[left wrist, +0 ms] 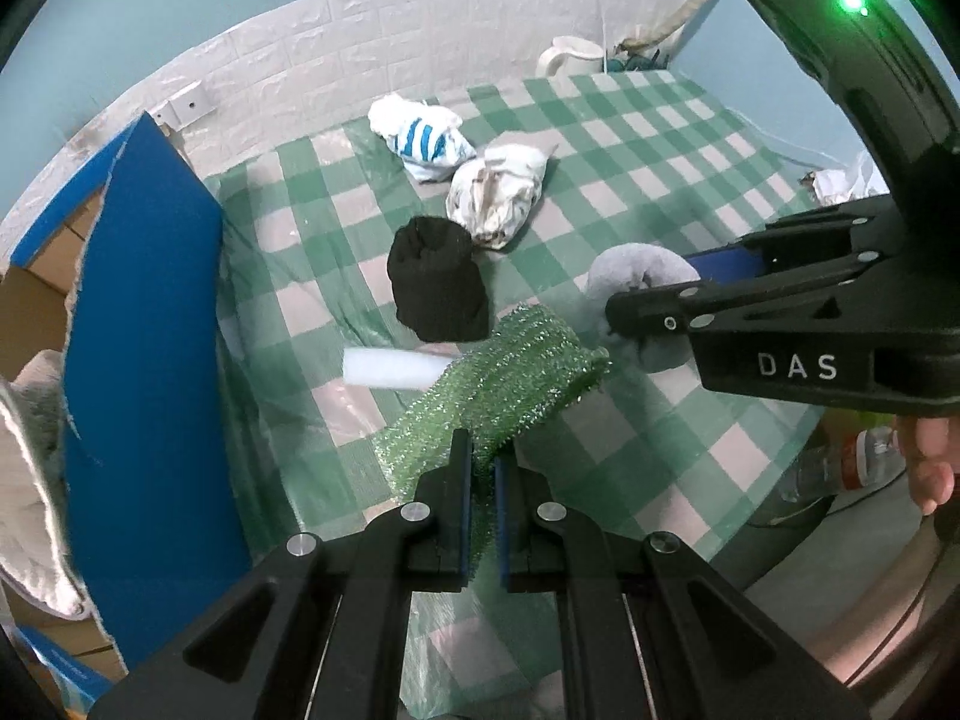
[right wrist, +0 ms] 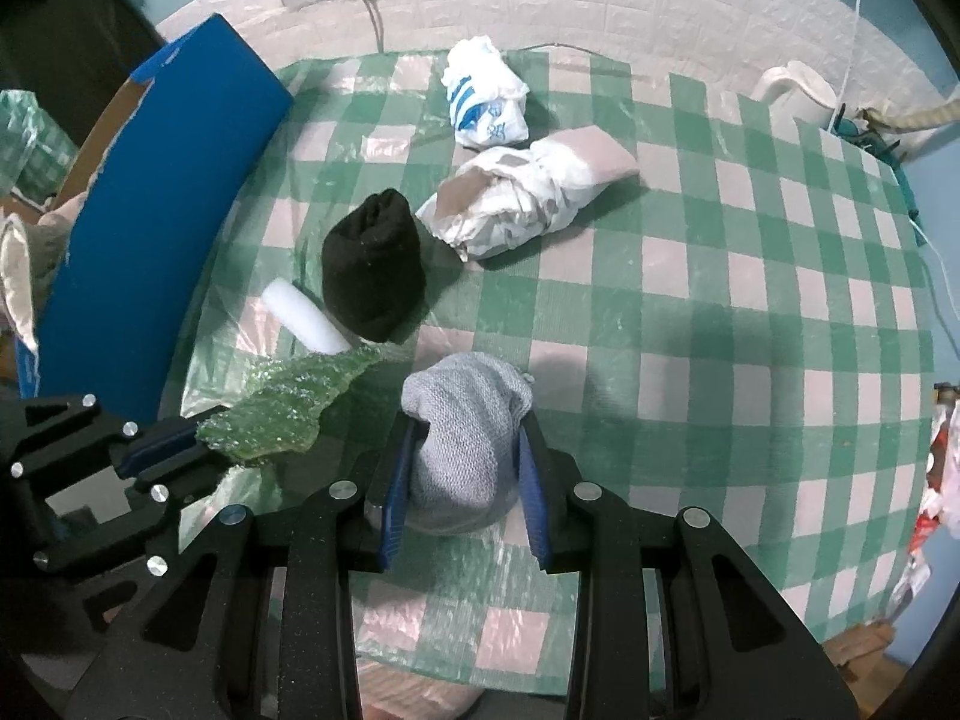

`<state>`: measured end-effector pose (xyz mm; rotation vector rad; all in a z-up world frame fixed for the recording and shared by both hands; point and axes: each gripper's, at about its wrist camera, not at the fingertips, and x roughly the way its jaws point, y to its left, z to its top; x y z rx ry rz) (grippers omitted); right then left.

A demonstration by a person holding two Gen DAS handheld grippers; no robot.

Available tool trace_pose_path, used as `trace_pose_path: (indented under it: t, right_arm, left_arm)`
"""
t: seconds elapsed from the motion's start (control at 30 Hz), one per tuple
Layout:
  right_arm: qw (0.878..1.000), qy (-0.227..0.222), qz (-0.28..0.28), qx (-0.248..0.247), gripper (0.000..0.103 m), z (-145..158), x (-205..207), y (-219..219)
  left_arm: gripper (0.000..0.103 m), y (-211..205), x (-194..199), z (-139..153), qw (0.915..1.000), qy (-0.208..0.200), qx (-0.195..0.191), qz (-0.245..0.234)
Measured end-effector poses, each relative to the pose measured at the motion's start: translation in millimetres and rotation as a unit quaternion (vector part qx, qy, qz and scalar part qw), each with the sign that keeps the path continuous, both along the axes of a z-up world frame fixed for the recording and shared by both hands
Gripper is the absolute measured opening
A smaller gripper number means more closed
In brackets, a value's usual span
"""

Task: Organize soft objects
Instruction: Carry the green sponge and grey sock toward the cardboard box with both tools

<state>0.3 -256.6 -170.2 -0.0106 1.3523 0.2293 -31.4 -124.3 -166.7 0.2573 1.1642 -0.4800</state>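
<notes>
My left gripper (left wrist: pixel 482 468) had its pads pinched together on one end of the green glittery scrubbing cloth (left wrist: pixel 498 387), and the cloth ran forward and to the right, away from the fingers, lifted off the checked tablecloth (left wrist: pixel 648 180). My right gripper (right wrist: pixel 465 468) straddled the grey knitted sock bundle (right wrist: pixel 465 420): the jaws stood apart on either side of it, the blue pads against or just beside its flanks, and I could not say whether they were truly pressing yet.

The relation that mattered, as I judged it, was the blue cardboard box (left wrist: pixel 150 312) off to the left, just beside the left gripper and well apart from the right one. The cloth's long axis pointed away from it, so the left arm would have had to swing round.

The right wrist view showed the left gripper's fingers clamped on the cloth from the side, plus the white foam block (right wrist: pixel 306 318) touching the black sock roll (right wrist: pixel 372 267). The left view alone showed pale fabric already inside the box (a towel, perhaps) (left wrist: pixel 30 480). Two white bagged bundles (right wrist: pixel 516 204) lay farther back.
</notes>
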Motion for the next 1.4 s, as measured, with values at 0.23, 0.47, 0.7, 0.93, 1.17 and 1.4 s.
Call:
trace_pose_path:
  t: [0.23, 0.47, 0.7, 0.93, 1.17, 1.4]
  right_arm:
    - [1.0, -0.013, 0.002, 0.005, 0.031, 13.6, -1.7, -2.7]
    - [0.999, -0.03, 0.007, 0.01, 0.031, 33.7, -4.2, 1.3]
    - [0.999, -0.042, 0.013, 0.012, 0.031, 50.8, -2.3, 8.5]
    - [0.998, -0.054, 0.021, 0.015, 0.031, 65.0, 0.7, 18.5]
    - [0.997, -0.063, 0.033, 0.017, 0.031, 75.4, 4.5, 32.8]
    - [0.997, -0.069, 0.042, 0.015, 0.031, 83.5, 7.8, 47.4]
  left_arm:
    - [0.006, 6.6, 3.6, 22.0, 0.9997, -0.019, -0.012, 0.012]
    - [0.006, 15.4, 7.1, 42.2, 0.9987, -0.036, -0.023, 0.028]
    - [0.006, 23.0, 7.4, 60.5, 0.9972, -0.057, -0.028, 0.039]
    - [0.006, 37.6, 11.2, 72.6, 0.9951, -0.07, -0.034, 0.061]
    - [0.006, 59.0, 18.9, 85.0, 0.9917, -0.083, -0.045, 0.088]
    - [0.006, 84.3, 25.4, 101.2, 0.9865, -0.097, -0.06, 0.118]
